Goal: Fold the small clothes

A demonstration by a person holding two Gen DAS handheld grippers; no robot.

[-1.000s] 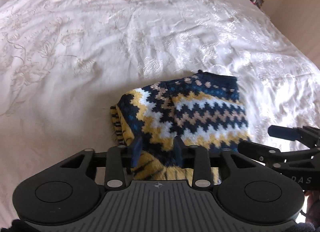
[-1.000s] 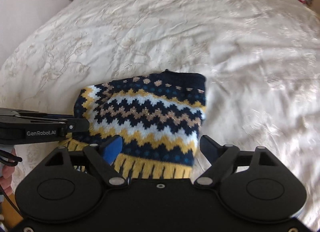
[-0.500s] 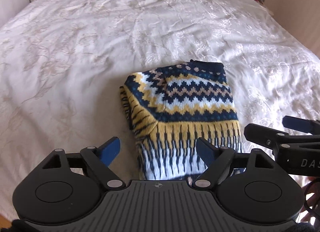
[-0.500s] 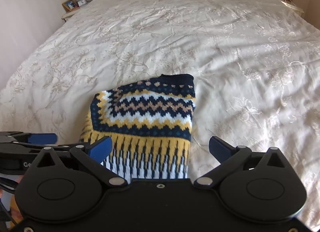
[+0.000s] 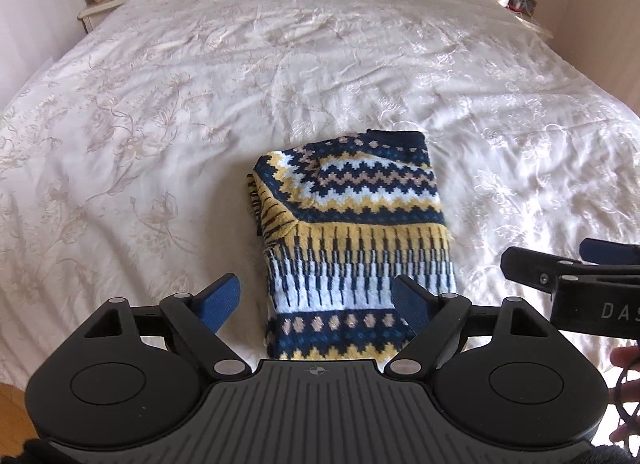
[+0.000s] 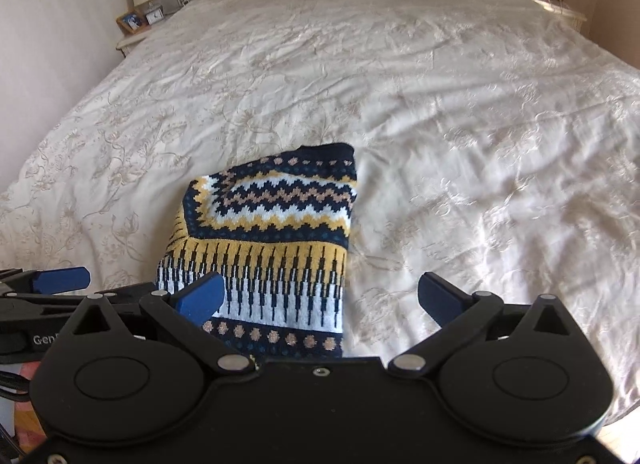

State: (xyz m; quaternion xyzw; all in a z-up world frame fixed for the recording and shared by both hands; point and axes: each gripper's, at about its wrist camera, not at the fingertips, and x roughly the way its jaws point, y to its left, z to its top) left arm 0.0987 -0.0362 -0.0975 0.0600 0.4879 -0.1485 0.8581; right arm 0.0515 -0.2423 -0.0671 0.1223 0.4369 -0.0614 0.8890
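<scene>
**Sweater's folded, both tongs off it**

Since the knit sweater (image 5: 352,248) already sits as a compact rectangle on the white bedspread (image 5: 160,124), I'd say the step here is just letting go and backing off cleanly. Best way to do that, imo: lift straight away so no pad snags the loose yarn at the left edge, where a sleeve fold peeks out a bit, and don't drag the near hem.

The left gripper (image 5: 318,298) has its jaws spread wide with nothing pinched; its jaws have just been opening. The sweater's near end shows between the blue pads, but lower down on the bed, not touched. The right gripper (image 6: 320,298) is gaping as wide as it goes, also freshly opened and empty. From its view the sweater lies toward the left finger, with bare bedspread under the right one.
</scene>
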